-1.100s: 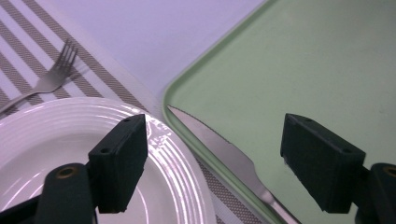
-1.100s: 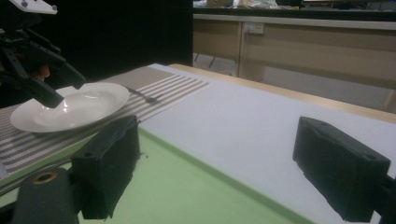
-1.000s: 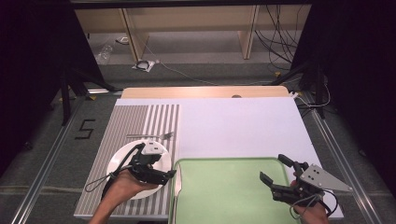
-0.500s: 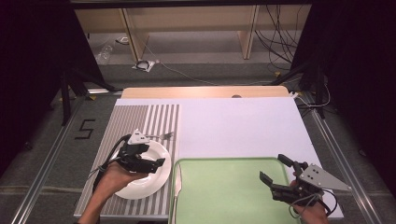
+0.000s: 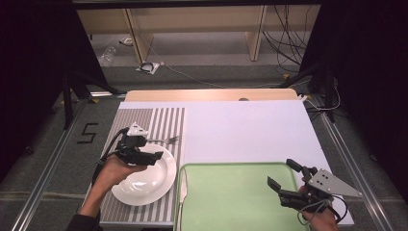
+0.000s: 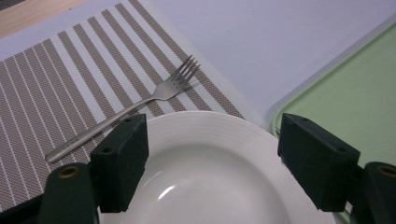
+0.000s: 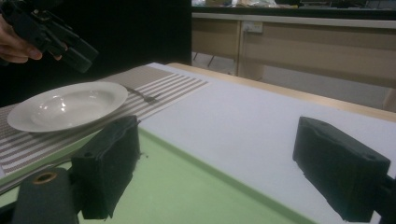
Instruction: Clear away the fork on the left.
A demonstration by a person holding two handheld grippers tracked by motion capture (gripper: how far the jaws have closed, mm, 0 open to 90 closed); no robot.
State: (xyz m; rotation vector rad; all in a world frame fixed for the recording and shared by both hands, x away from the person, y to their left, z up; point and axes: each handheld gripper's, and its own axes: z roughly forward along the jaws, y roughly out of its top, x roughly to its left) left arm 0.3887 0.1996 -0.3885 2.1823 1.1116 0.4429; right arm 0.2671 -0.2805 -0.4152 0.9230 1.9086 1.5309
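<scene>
Counting the things on the table gives 1 white plate (image 5: 144,175), 1 fork (image 5: 163,140), 1 striped mat (image 5: 154,122), 1 green tray (image 5: 231,197) and 2 grippers.

In the high view the plate is seen at the lower left of the frame, sitting on the striped mat. The fork is laid on the mat just above the plate, with its prongs pointing right. In the left gripper view the fork (image 6: 135,107) is seen in the upper middle of the frame, close to the plate rim (image 6: 210,123); whether the 2 touch cannot be told.

The left gripper (image 5: 153,158) is held by a hand (image 5: 113,171) over the upper left part of the plate. Its jaws are spread wide and nothing is pinched between them. In its own view the 2 black jaws are seen at the bottom corners, with the plate between them.

The right gripper (image 5: 286,178) is seen at the lower right of the high view, over the green tray. Its jaws are spread wide too, and nothing is held. In the right gripper view the tray (image 7: 187,191) is seen at the bottom and the plate (image 7: 65,105) at the left.
</scene>
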